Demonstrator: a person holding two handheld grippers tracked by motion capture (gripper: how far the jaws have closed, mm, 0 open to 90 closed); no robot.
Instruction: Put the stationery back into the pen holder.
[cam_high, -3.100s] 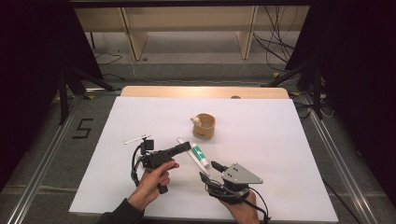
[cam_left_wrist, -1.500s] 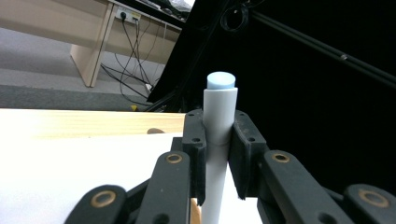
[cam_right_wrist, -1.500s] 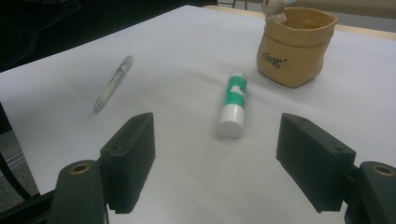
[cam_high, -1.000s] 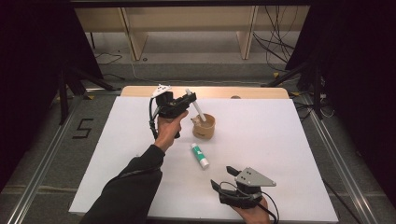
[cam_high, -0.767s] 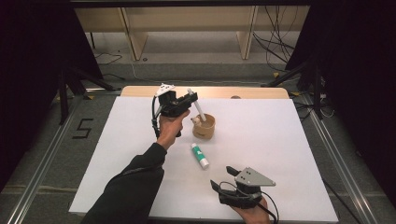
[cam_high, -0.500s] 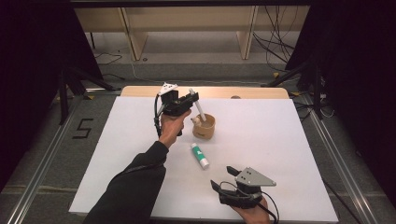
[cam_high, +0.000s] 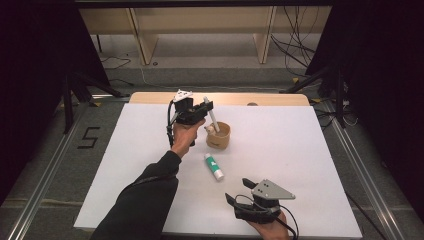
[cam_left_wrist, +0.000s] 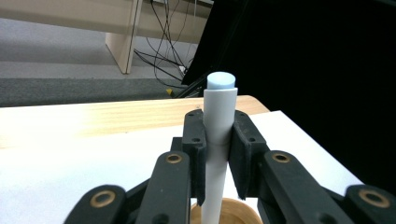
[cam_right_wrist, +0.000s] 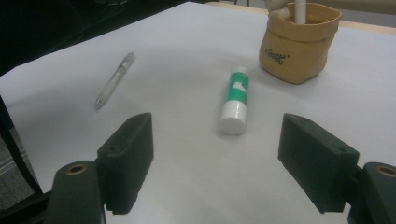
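Observation:
My left gripper (cam_high: 208, 108) is shut on a white marker (cam_high: 210, 114) with a pale blue end, held nearly upright. In the left gripper view the marker (cam_left_wrist: 218, 135) is pinched between both jaws, right above the tan cup (cam_left_wrist: 233, 212). The marker's lower end dips into the cup (cam_high: 218, 136), which holds another small item. A green and white glue stick (cam_high: 214, 166) lies on the white sheet in front of the cup. My right gripper (cam_high: 239, 191) rests open near the front edge, with the glue stick (cam_right_wrist: 236, 99) and the cup (cam_right_wrist: 299, 42) ahead of its jaws.
A clear pen (cam_right_wrist: 114, 79) lies on the sheet to the left of the glue stick in the right gripper view. The white sheet (cam_high: 310, 150) covers the table, and a wooden strip (cam_high: 150, 97) runs along the far edge. Dark curtains stand on both sides.
The left gripper carried the marker from the table's front middle up to the cup, then eased it slightly right over the cup. The right gripper has stayed put.

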